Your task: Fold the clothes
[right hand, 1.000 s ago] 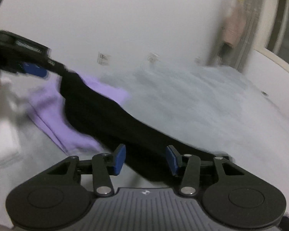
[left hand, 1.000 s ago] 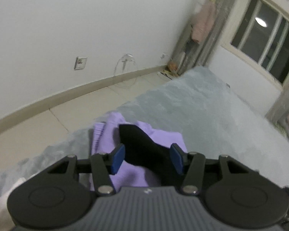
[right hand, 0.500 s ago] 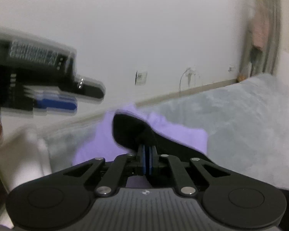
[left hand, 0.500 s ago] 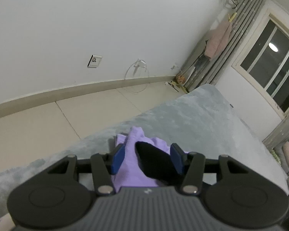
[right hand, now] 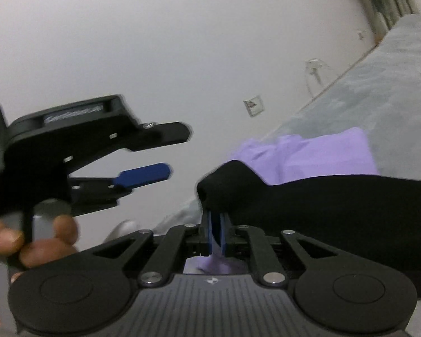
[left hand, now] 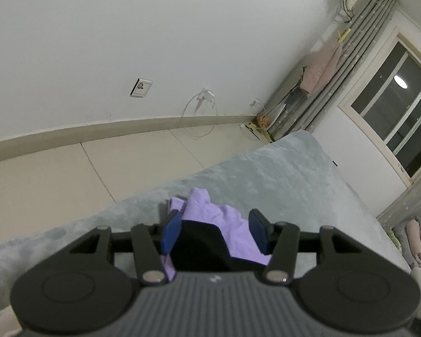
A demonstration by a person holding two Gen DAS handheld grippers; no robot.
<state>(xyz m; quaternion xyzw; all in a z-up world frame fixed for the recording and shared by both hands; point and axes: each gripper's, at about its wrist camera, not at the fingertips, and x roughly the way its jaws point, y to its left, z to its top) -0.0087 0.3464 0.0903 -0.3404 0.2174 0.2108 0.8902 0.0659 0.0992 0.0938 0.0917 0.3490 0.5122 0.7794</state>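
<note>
Right gripper (right hand: 216,231) newly clamped on black garment (right hand: 322,205) — jaws easing apart; left gripper (left hand: 214,231) agape

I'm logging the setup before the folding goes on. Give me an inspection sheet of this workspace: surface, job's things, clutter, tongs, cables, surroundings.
Surface: grey plush blanket, carrying the clothes.
Job's things: black garment lying over purple garment, both unfolded.
Clutter: pink cloth hanging by the curtain; small oddments in the floor corner.
Tongs: right tongs pinching the black garment's edge, jaws opening; left tongs open, gripping nothing.
Cables: white cable looped against the wall.
Surroundings: white wall, wall socket, dark window, tiled floor.
</note>
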